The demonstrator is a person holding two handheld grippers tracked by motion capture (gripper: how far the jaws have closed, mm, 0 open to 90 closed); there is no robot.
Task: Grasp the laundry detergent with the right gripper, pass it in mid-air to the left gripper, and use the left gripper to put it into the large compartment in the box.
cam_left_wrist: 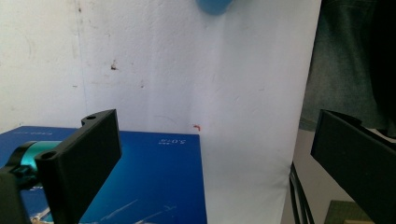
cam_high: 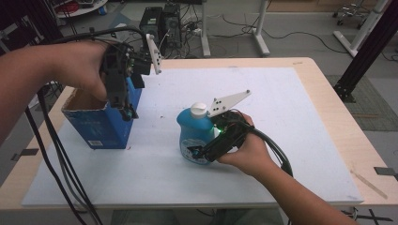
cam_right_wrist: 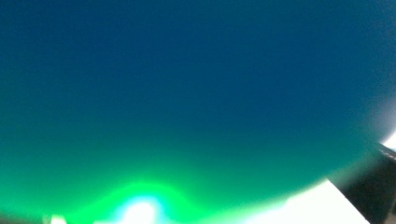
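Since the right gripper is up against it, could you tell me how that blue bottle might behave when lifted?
The blue bottle looks like smooth plastic, so it may slip. Its rounded, squat body stands upright on the white mat and probably resists tipping. The right gripper sits low on its side, so the white cap end could lean once lifted.

High view: you see even, diffuse light from above, with only soft, faint shadows on the white table mat (cam_high: 263, 140); the upper corners fall dim, and detail is coarse and slightly soft. A green indicator light glows on the right gripper (cam_high: 199, 151) against the blue bottle (cam_high: 193, 136). Left gripper view: the mat reads bright, almost washed out toward its far edge; the near black jaws are dark and slightly blurred. Right gripper view: you get a fully defocused blue surface, with green glare blooming along the bottom edge and a blown-out white patch at the lower right corner.
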